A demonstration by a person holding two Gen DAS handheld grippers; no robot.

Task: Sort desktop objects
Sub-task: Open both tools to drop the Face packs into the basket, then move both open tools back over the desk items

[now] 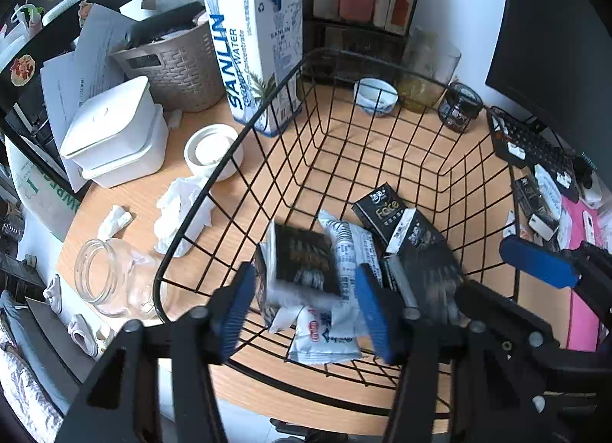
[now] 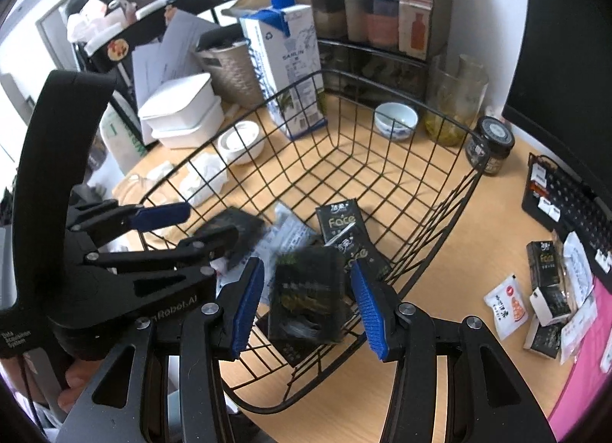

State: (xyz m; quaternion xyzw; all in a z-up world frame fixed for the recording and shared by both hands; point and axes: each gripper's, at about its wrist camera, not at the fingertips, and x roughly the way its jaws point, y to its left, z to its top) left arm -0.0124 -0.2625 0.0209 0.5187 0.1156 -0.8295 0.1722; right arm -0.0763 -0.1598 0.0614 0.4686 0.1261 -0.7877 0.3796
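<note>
Hovering over the wire basket [image 1: 382, 72] on the bench [image 1: 141, 198] with the left hand-held gripper [image 1: 304, 305] spread, a blurred dark packet [image 1: 302, 263] loose between the pads. Likewise the right hand-held gripper [image 2: 306, 301]: spread around another dark packet [image 2: 306, 290], apparently not pinching. Risks bouncing off the heaped Face box [image 1: 378, 206] and white sachets [image 1: 325, 343], or snagging a pad and tipping over the near rim.

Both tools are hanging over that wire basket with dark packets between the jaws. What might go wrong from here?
The left gripper and right gripper hang close together over the wire basket, so they might bump each other. Each dark packet looks blurred between open jaws, probably falling; one could bounce off the packets already piled inside. On leaving, a jaw might catch the basket's rim.
</note>
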